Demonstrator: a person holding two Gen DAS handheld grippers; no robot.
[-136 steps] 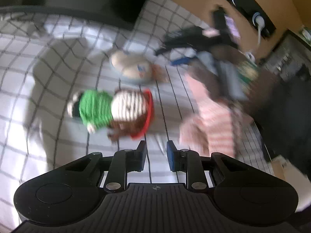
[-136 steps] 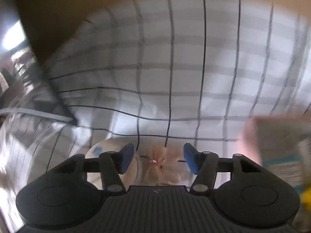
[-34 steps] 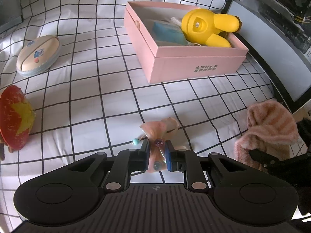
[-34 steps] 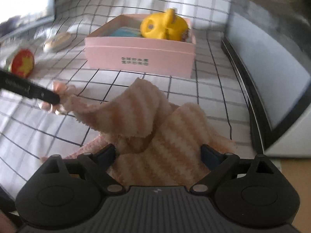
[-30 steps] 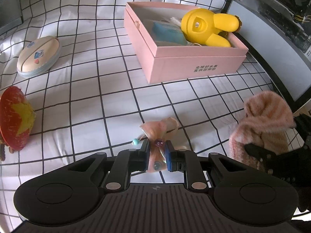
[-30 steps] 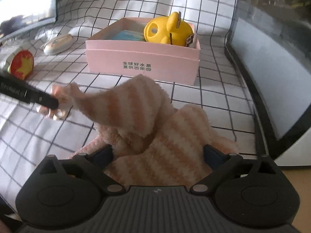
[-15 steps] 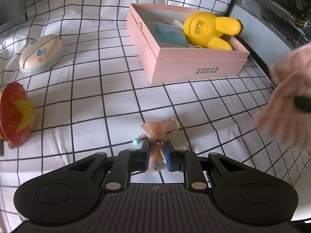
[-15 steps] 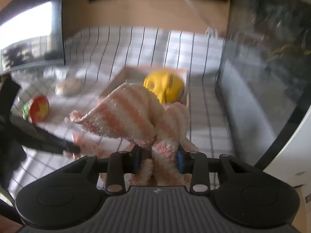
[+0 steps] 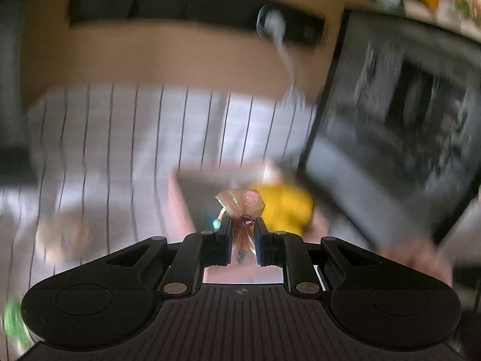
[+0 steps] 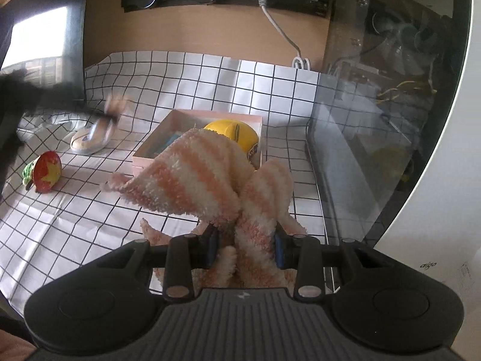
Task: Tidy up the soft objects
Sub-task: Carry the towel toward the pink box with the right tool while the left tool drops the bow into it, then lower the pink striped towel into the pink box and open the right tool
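Left gripper (image 9: 243, 234): clamped on a small pink bow (image 9: 240, 207), held up off the checked cloth (image 9: 126, 138). Bow pinched at its knot with the red bead between the pads; upper loop fanned out above the fingertips, lower tail hanging between the fingers. Sharp against a heavily smeared background.

Behind the bow, blurred: pink box (image 9: 180, 198) and a yellow toy (image 9: 285, 207), probably inside the box, though too smeared here to be sure. Dark glass-fronted case (image 9: 390, 138) at right. Black power strip (image 9: 192, 6) on the tan wall, white cable (image 9: 285, 57) hanging from it.

Right gripper (image 10: 244, 245): closed on a fluffy pink-and-white striped sock (image 10: 204, 180), lifted clear of the cloth. Fabric bunched between the blue pads; one broad flap spread up and to the left, a second fold rising to the right, loose ends dangling below the fingers.

Right wrist view, sharp: pink box (image 10: 150, 158) open on the checked cloth (image 10: 75, 210), yellow toy (image 10: 231, 131) lying inside, something blue beside it. Sock hanging in front of the box, partly hiding it.

Left of the box, well apart: oval pale pouch (image 10: 90, 140) farther back, round red toy with yellow star (image 10: 46, 170) nearer, green knit showing behind it. Left gripper (image 10: 111, 109) entering from the left edge as a dark blur above the pouch, pink bow at its tip.
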